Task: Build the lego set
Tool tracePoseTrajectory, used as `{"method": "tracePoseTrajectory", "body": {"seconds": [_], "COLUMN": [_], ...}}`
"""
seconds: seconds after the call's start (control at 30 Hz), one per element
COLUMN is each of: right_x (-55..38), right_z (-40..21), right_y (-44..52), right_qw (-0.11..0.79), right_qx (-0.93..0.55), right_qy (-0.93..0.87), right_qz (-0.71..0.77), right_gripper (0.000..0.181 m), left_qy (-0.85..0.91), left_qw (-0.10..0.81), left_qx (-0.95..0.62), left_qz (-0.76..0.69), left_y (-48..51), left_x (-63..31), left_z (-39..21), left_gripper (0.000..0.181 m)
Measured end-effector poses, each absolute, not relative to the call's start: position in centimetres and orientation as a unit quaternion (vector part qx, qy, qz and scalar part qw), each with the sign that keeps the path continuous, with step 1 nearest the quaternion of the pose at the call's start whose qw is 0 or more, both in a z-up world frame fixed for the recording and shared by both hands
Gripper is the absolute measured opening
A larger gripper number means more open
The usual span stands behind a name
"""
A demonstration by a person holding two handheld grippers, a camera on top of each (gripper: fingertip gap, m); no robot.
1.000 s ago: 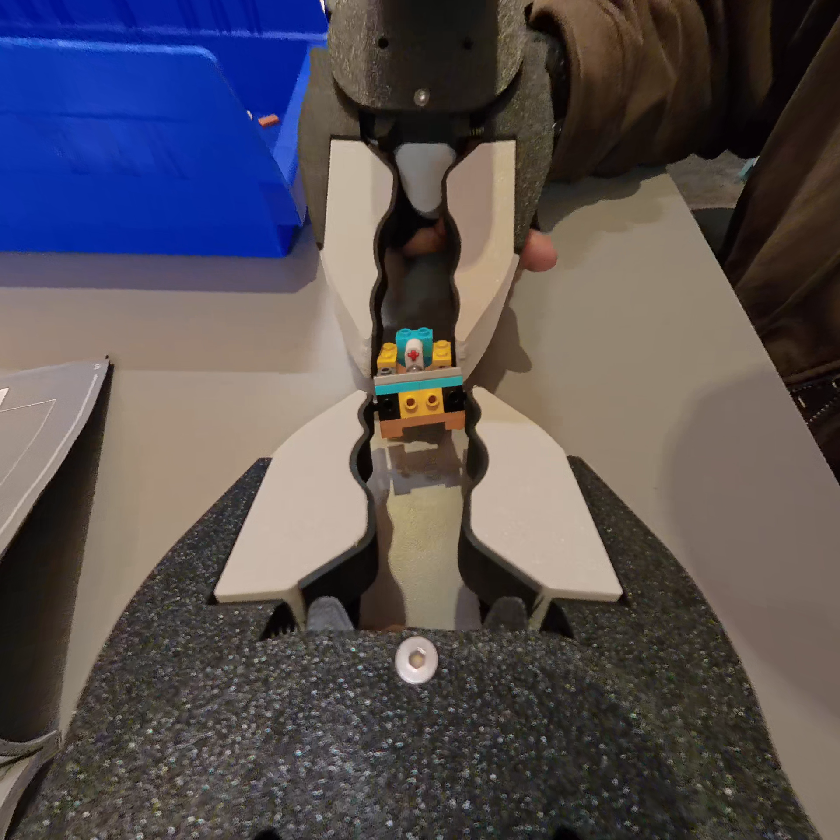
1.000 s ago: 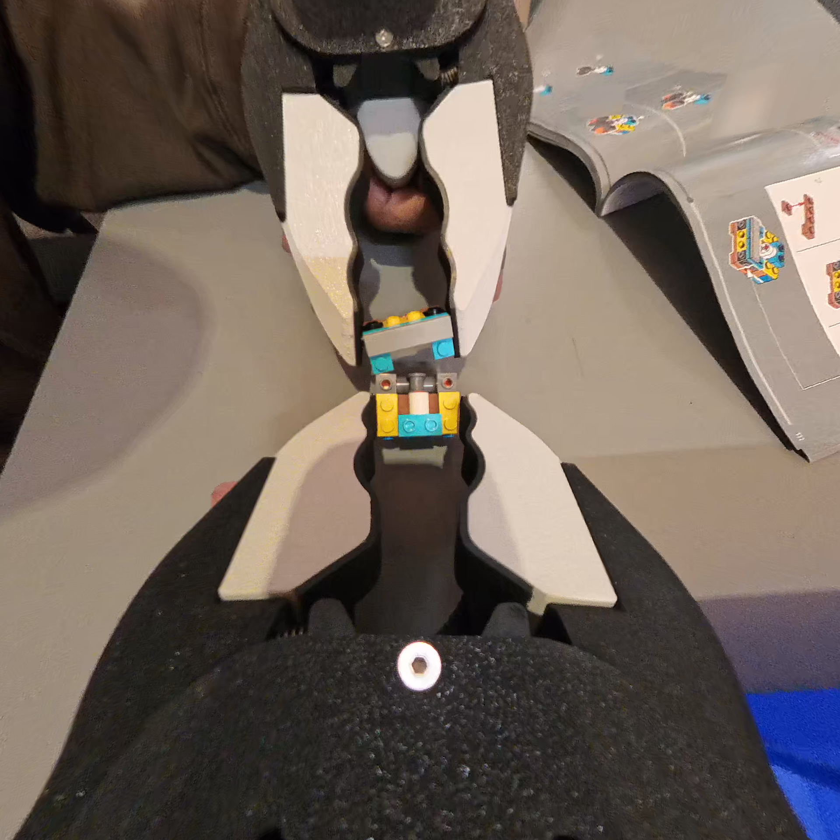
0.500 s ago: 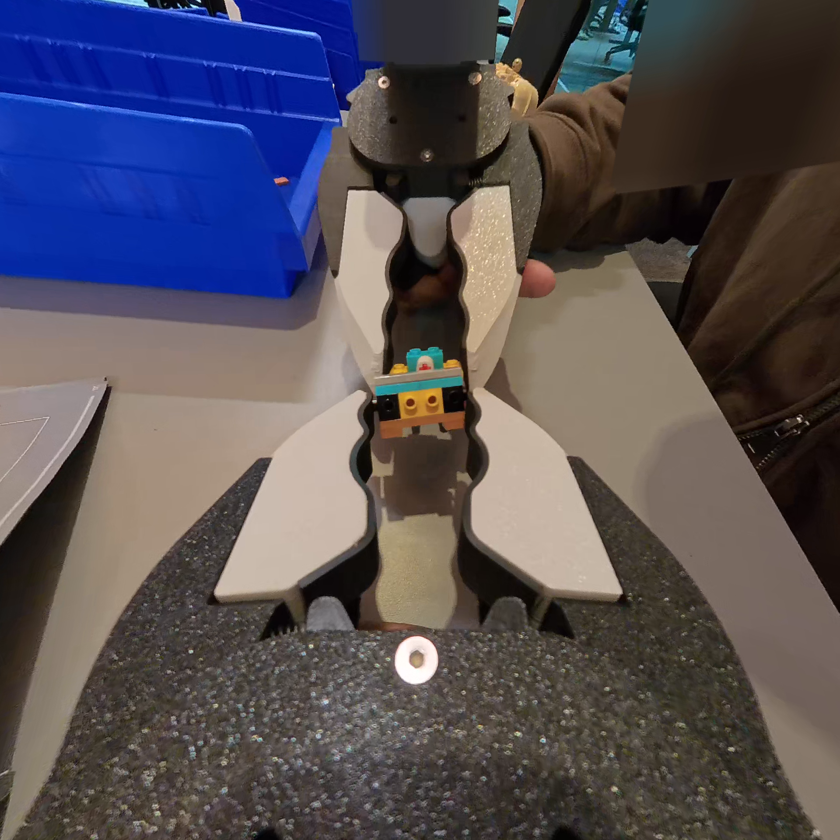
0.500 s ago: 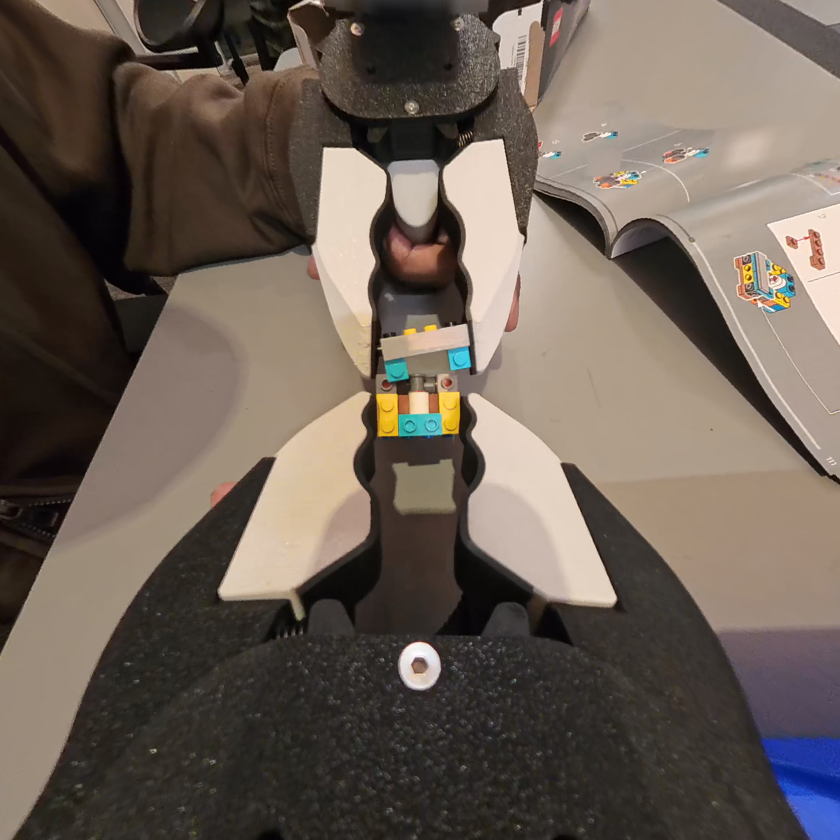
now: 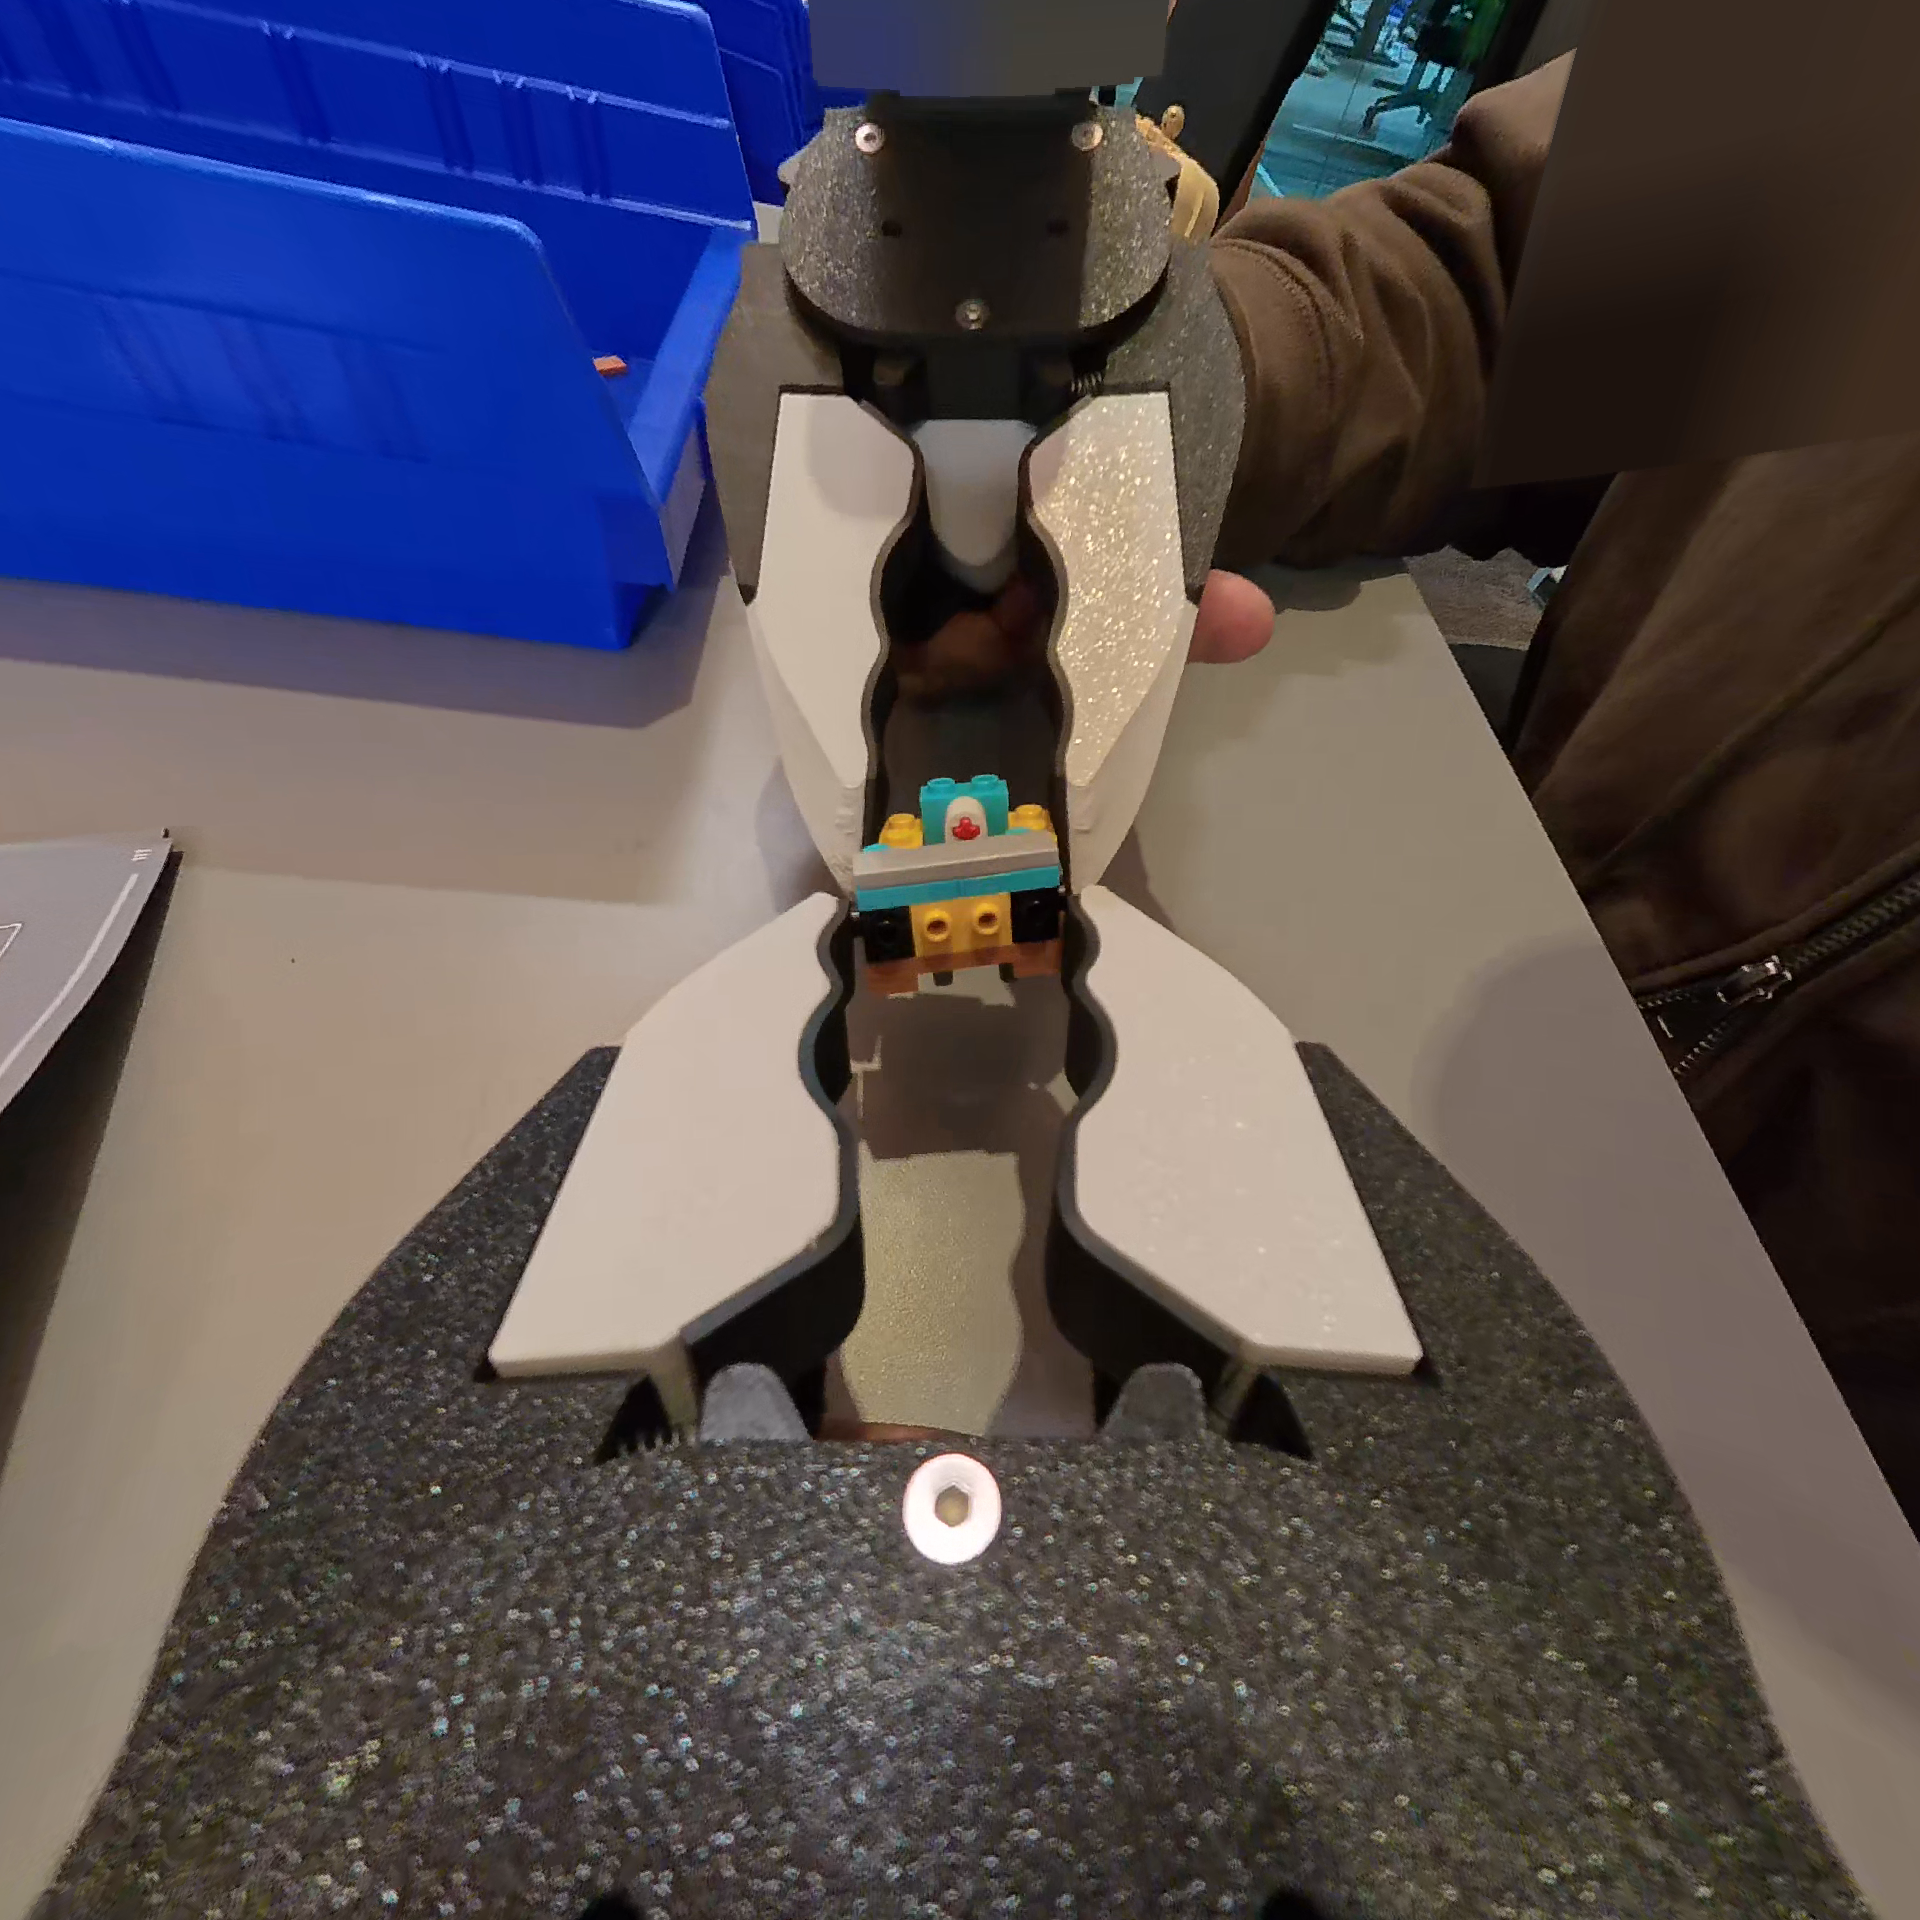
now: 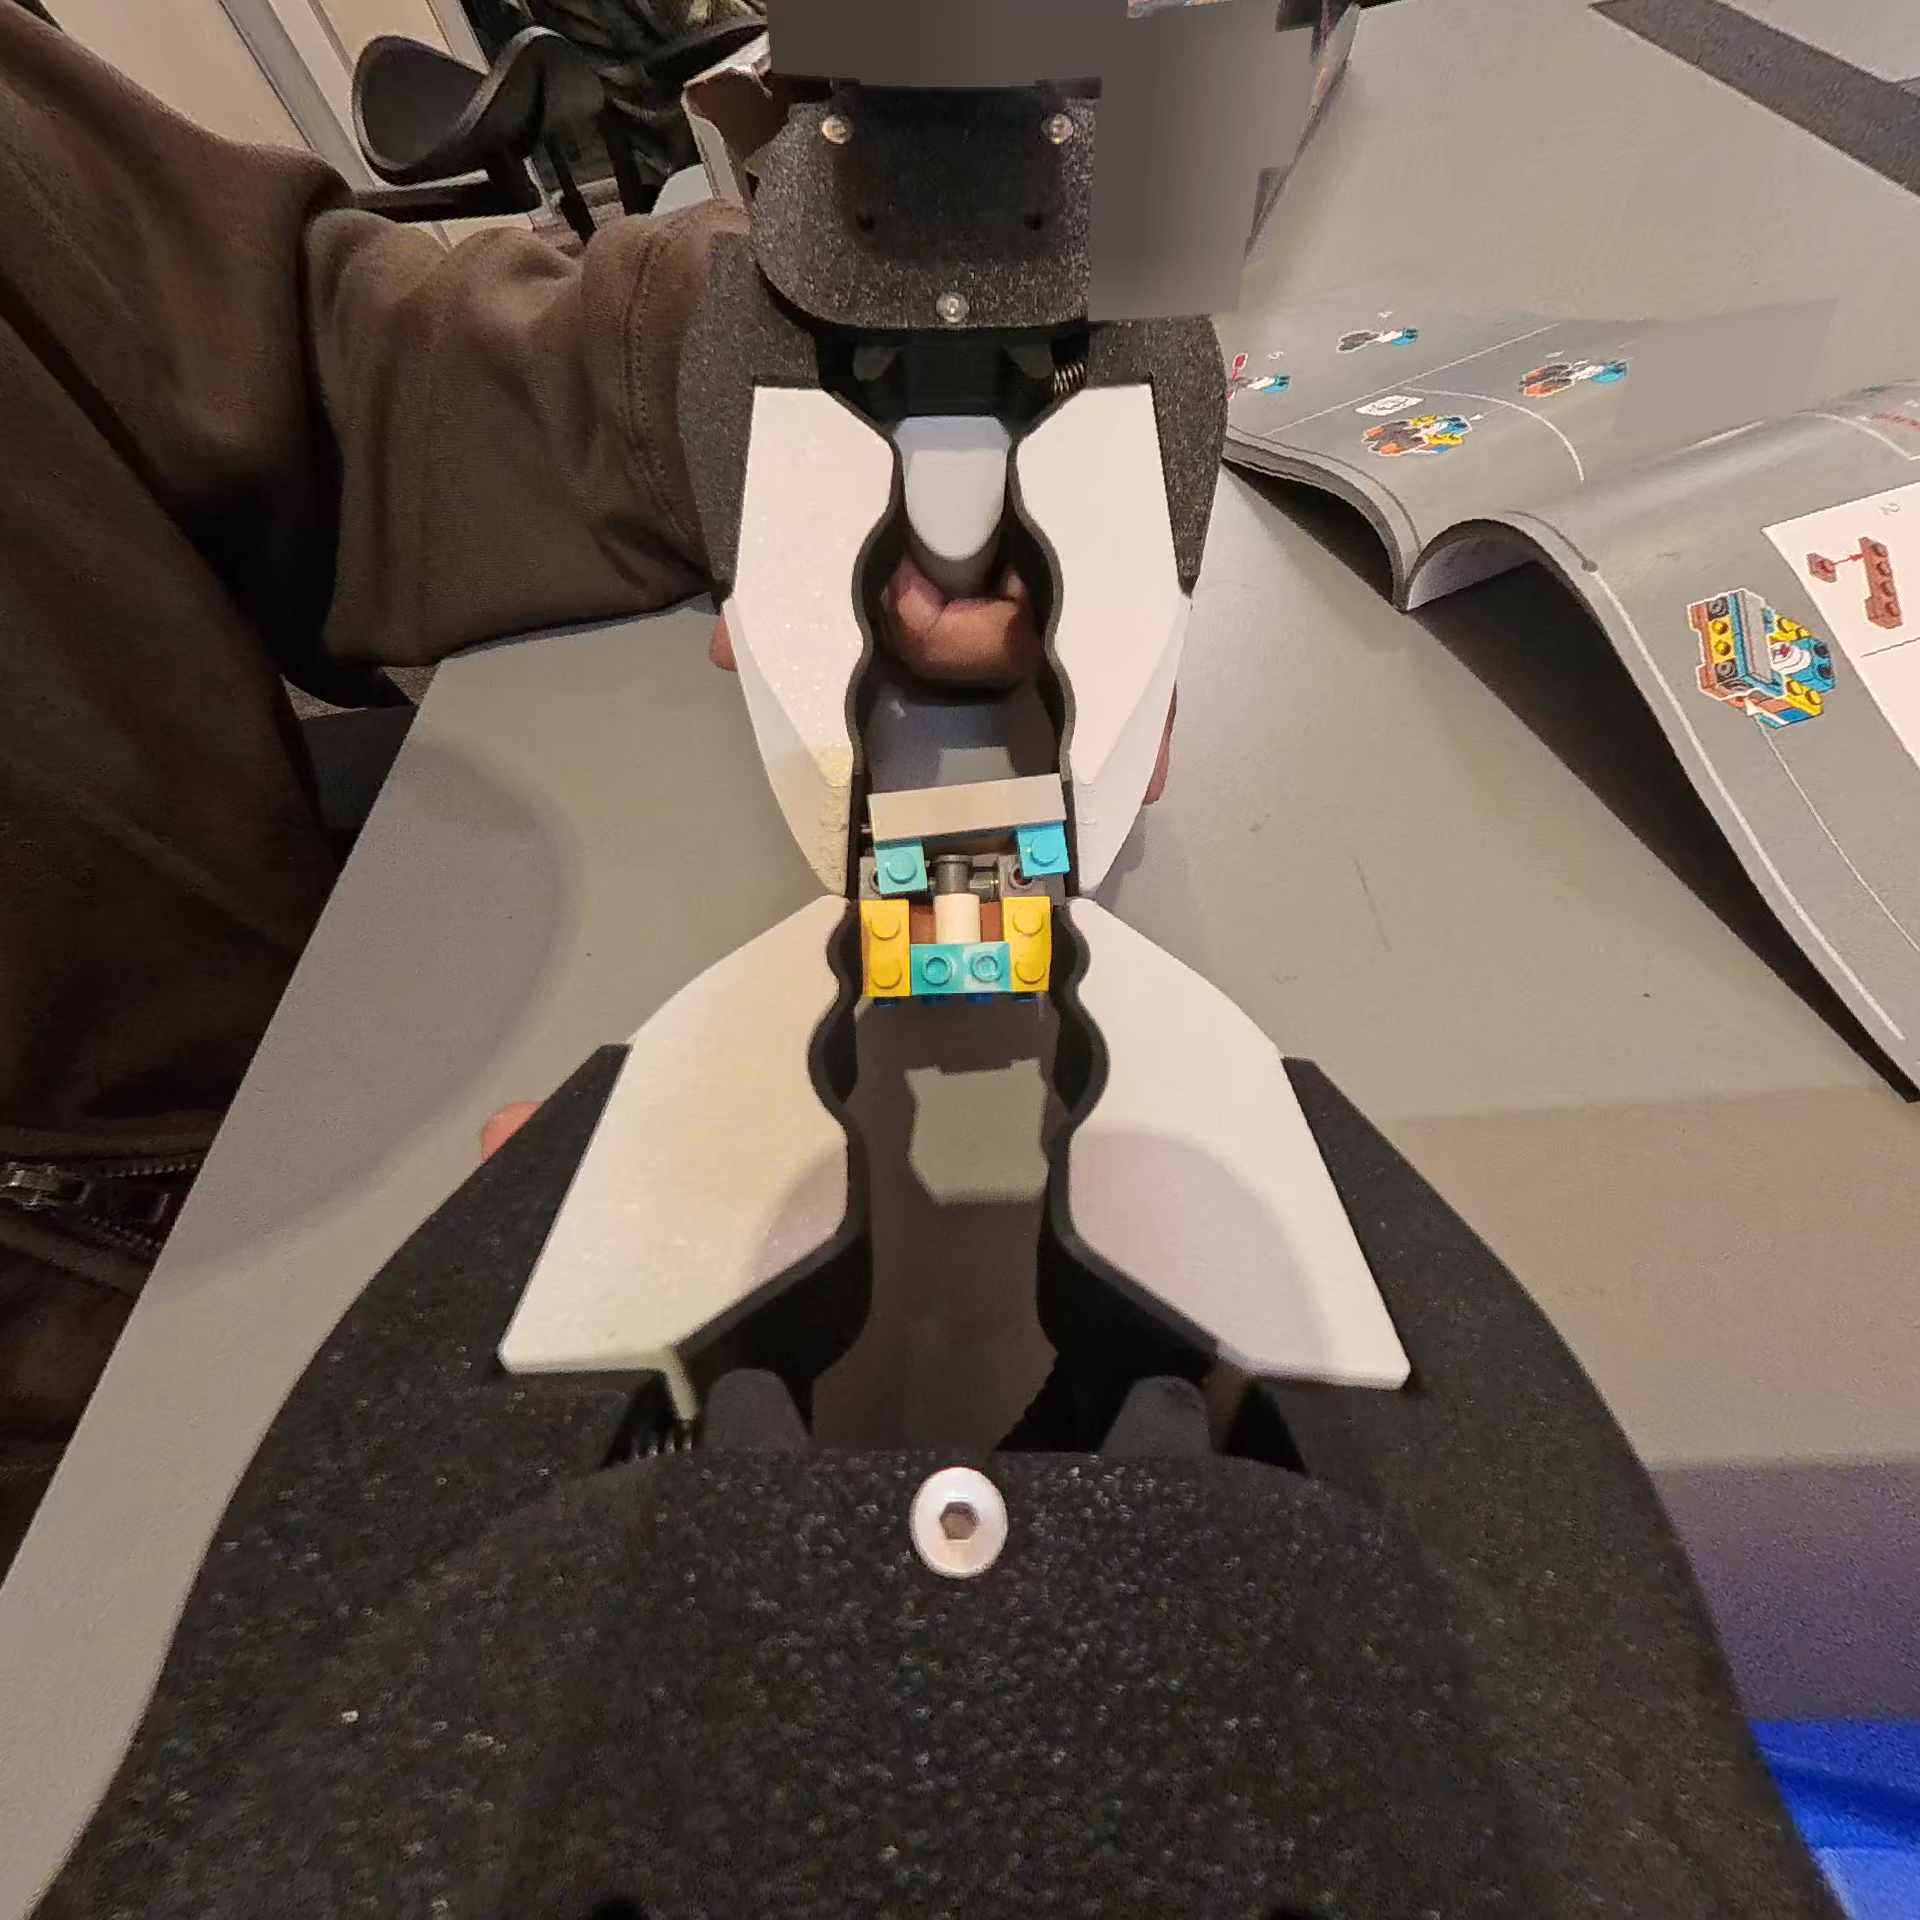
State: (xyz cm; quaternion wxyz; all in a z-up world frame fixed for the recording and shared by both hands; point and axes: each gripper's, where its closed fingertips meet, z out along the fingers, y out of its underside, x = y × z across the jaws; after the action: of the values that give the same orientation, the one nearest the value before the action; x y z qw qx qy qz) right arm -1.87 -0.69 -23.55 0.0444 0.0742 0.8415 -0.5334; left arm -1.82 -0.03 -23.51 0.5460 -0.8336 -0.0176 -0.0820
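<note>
Joining step in hand. Left claw [image 5: 958, 940] clenched on grey-topped lego half [image 5: 958, 904]; right claw [image 6: 958, 940] clenched on yellow-teal lego half [image 6: 956, 951], both above the surface [image 6: 1455, 935]. Halves touching, slightly tilted; next: square up, press.

Glossy plastic bricks meeting matt grippers

Speckled black gripper body [image 5: 956, 1714] is looking rough; blue plastic bins [image 5: 312, 364] are shining beside paper instruction booklet [image 6: 1662, 540].
</note>
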Motion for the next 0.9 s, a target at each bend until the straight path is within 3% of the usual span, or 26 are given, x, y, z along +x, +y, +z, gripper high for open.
{"method": "tracePoseTrajectory", "body": {"seconds": [0.9], "right_x": [-1.95], "right_z": [-23.35], "right_y": [-0.73], "right_qw": [0.046], "right_qx": [0.078], "right_qy": [0.836], "right_qz": [-0.541], "right_gripper": [0.034], "left_qy": [-0.013], "left_qw": [0.516], "left_qx": [-0.852], "left_qz": [-0.081], "left_y": [0.15], "left_x": [-1.53], "left_z": [-24.42], "left_gripper": [0.040]}}
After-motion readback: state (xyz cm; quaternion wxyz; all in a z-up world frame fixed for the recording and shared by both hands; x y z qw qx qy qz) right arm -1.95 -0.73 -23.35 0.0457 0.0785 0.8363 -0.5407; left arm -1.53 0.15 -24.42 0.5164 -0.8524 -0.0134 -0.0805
